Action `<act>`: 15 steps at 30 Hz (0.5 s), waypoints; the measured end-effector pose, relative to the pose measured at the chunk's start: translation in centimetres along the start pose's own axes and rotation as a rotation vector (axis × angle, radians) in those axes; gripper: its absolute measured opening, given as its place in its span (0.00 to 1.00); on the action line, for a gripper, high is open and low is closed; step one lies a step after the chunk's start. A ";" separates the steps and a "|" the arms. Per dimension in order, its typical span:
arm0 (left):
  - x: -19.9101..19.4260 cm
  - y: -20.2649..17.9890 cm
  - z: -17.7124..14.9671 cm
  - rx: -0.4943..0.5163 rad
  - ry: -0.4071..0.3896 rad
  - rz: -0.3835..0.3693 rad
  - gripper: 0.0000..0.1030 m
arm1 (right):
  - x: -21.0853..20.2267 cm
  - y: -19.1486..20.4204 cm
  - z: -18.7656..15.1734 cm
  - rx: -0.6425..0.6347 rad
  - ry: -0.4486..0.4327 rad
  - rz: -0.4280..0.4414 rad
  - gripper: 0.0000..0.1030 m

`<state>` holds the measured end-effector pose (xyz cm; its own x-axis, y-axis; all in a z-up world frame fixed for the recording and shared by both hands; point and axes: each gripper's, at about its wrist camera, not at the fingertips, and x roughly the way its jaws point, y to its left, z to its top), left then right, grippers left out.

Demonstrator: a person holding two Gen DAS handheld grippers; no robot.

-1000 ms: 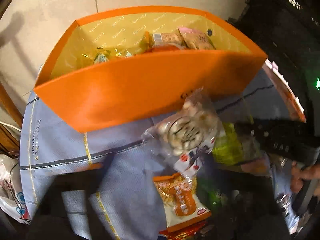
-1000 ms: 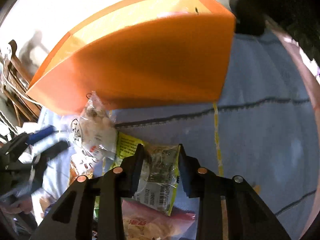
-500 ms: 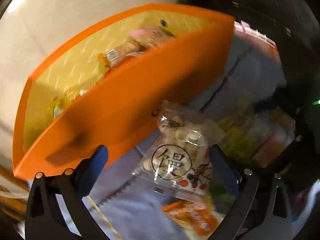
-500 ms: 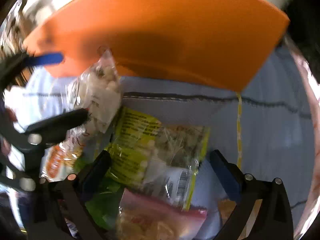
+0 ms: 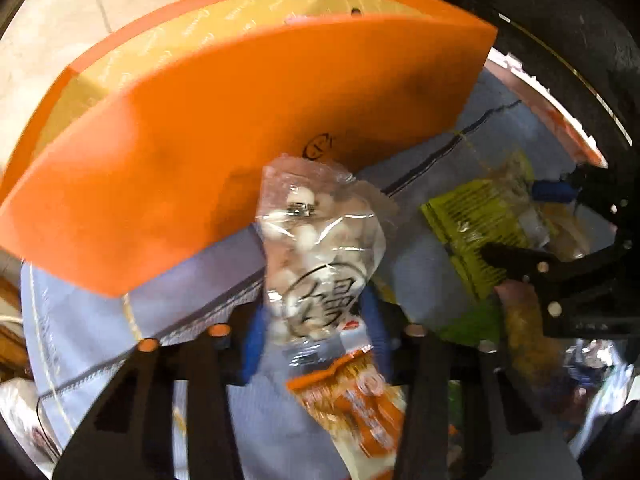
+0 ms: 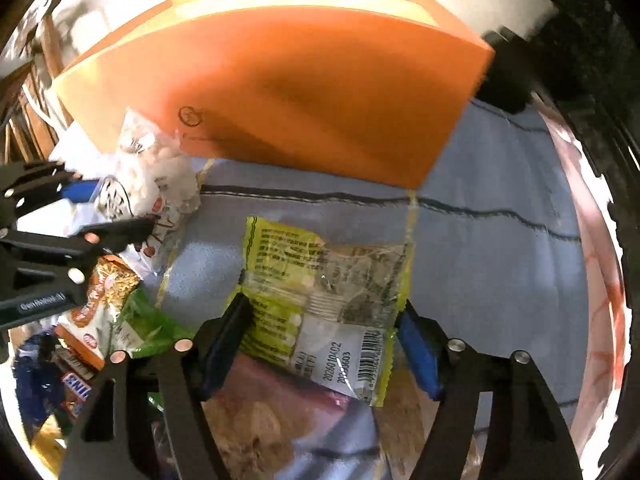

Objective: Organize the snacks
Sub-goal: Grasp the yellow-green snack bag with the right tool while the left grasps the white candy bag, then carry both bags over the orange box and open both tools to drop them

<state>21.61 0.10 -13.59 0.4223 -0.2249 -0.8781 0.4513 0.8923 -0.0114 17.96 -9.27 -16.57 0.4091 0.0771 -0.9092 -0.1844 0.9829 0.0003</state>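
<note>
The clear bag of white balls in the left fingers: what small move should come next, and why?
Probably lift the clear bag up toward the rim of the orange box. The left gripper looks closed on the bag's lower part, the bag leans against the box's front wall, and the box opening lies above and behind it.

Looks like a home: blue tablecloth [image 6: 500, 280] w/ snack packets [image 6: 324, 280], tiled floor [image 5: 52, 20].
</note>
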 end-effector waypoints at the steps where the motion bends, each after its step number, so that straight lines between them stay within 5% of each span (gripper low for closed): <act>1: -0.4 0.1 0.0 -0.003 -0.003 -0.002 0.35 | -0.5 -0.6 -0.3 0.019 0.010 0.032 0.64; 6: -2.0 -0.5 -0.9 0.038 -0.006 0.037 0.32 | -2.5 -2.5 -1.0 0.069 -0.009 0.078 0.45; 10: -2.1 0.0 -1.8 -0.050 -0.011 -0.005 0.28 | -3.1 -3.6 -0.9 0.091 -0.030 0.091 0.42; 13: -1.4 0.5 -2.0 -0.101 -0.001 -0.025 0.27 | -2.2 -5.1 -0.8 0.130 -0.032 0.136 0.49; 15: -1.3 0.5 -1.9 -0.120 -0.003 -0.051 0.27 | -1.7 -6.1 -1.1 0.173 -0.015 0.199 0.68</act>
<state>19.83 1.62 -13.37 0.4041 -0.2722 -0.8733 0.3751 0.9200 -0.1132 17.35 -15.56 -15.49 0.3935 0.2725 -0.8780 -0.1075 0.9621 0.2504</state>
